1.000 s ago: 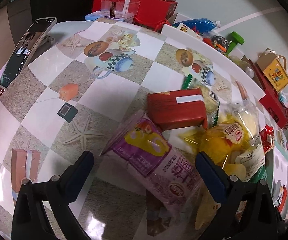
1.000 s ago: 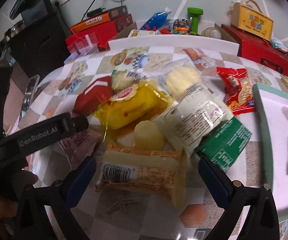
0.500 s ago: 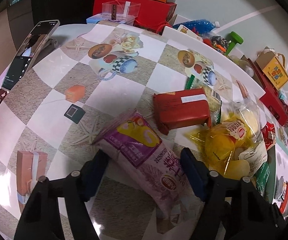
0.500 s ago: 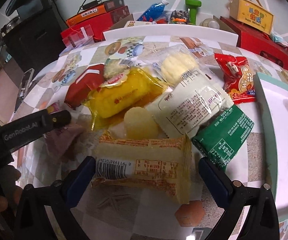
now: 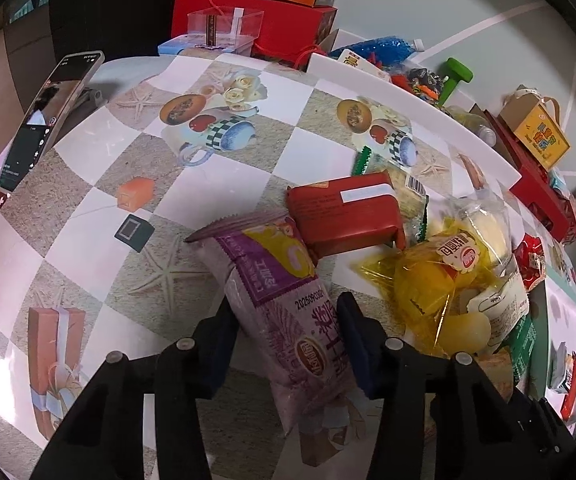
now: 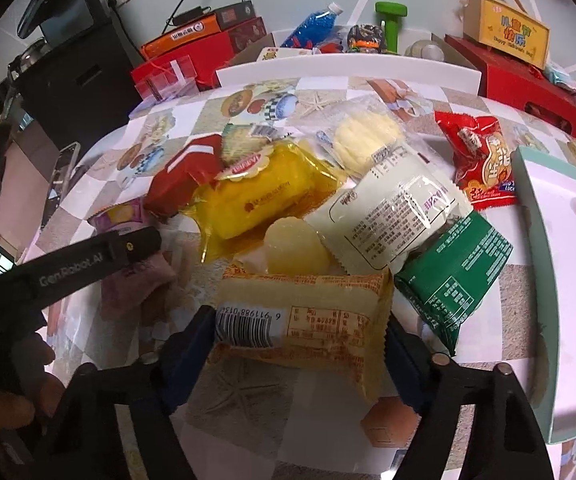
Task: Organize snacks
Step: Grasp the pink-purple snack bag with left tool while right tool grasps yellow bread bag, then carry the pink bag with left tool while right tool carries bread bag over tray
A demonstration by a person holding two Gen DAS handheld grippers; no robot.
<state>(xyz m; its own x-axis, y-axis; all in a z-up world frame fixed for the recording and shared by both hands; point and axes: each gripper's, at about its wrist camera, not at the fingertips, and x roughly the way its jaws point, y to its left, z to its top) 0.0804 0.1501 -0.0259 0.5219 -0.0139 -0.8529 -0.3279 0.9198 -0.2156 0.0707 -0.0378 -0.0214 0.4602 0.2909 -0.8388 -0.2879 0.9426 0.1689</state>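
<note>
My left gripper (image 5: 288,338) is shut on the purple snack packet (image 5: 288,304), which lies lengthwise between its fingers on the table. My right gripper (image 6: 300,332) is shut on the orange wafer packet (image 6: 308,316) with a barcode, squeezing its two ends. A pile of snacks sits just beyond: a red packet (image 5: 348,212), a yellow cake packet (image 6: 264,200), a white packet (image 6: 392,216), a green packet (image 6: 456,276) and a red peanut packet (image 6: 482,160). The left gripper also shows in the right wrist view (image 6: 88,264).
A white tray with a teal rim (image 6: 536,216) stands at the right with a few packets in it. A phone (image 5: 44,120) leans at the table's left edge. Red boxes (image 5: 284,28), a blue bottle (image 6: 316,26) and a yellow carton (image 6: 508,36) crowd the far edge.
Both grippers have closed from wide open. The left now pinches the purple packet and the right pinches the orange wafer packet. Both moved forward a little.
</note>
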